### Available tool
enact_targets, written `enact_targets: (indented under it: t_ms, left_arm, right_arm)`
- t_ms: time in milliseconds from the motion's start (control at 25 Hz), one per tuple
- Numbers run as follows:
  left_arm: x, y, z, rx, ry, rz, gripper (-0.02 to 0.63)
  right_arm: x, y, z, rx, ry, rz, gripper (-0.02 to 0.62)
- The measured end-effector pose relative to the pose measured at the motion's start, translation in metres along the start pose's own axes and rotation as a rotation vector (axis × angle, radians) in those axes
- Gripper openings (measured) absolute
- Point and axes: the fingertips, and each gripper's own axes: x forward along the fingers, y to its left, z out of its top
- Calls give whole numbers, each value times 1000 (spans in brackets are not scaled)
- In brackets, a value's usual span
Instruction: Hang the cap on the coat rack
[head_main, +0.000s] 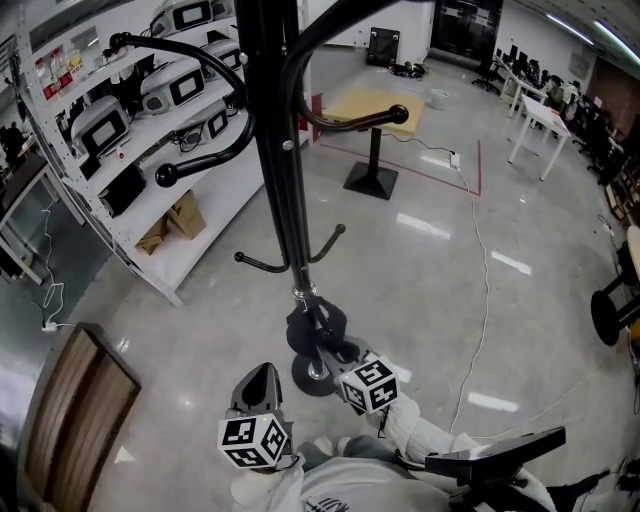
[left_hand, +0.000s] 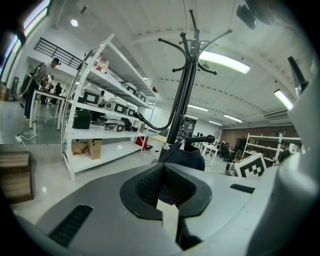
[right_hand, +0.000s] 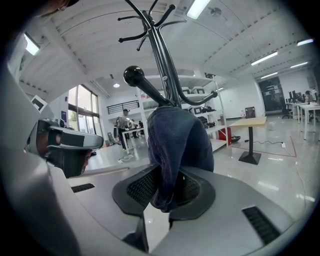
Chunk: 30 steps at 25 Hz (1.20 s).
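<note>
A black coat rack (head_main: 275, 150) stands right in front of me. A dark blue denim cap (head_main: 318, 328) hangs low on its pole, draped over a ball-tipped hook (right_hand: 133, 75). My right gripper (head_main: 338, 352) reaches up to the cap (right_hand: 175, 145). Its jaws stand slightly apart with the cap's lower edge between the pads (right_hand: 137, 187), and a gap shows beside the cloth. My left gripper (head_main: 262, 378) hangs below and left of the cap, apart from it. In the left gripper view its jaws (left_hand: 162, 172) meet at the tips with nothing held, and the cap (left_hand: 189, 157) shows beyond them.
The rack's round base (head_main: 312, 378) sits on the glossy floor just ahead of my hands. White shelves with devices (head_main: 150, 110) run along the left. A wooden pedestal table (head_main: 375, 105) stands behind the rack. A wooden bench (head_main: 75, 410) lies at lower left, a cable (head_main: 480, 270) on the right.
</note>
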Motion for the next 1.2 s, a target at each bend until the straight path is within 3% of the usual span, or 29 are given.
enact_targets:
  t_ms: [200,880,1200]
  left_arm:
    - [-3,-6,-2,3,0,-13,3]
    - [-11,-36,-11,31,6,-71,3]
    - [-7,-66,-23,46,31,-122,3]
  right_arm:
    - [-9,-1,-1,15,-7,-14,95]
    - [-63,9,22,82,-115,-32,144]
    - [-98,0,12,130,-103,-118,143]
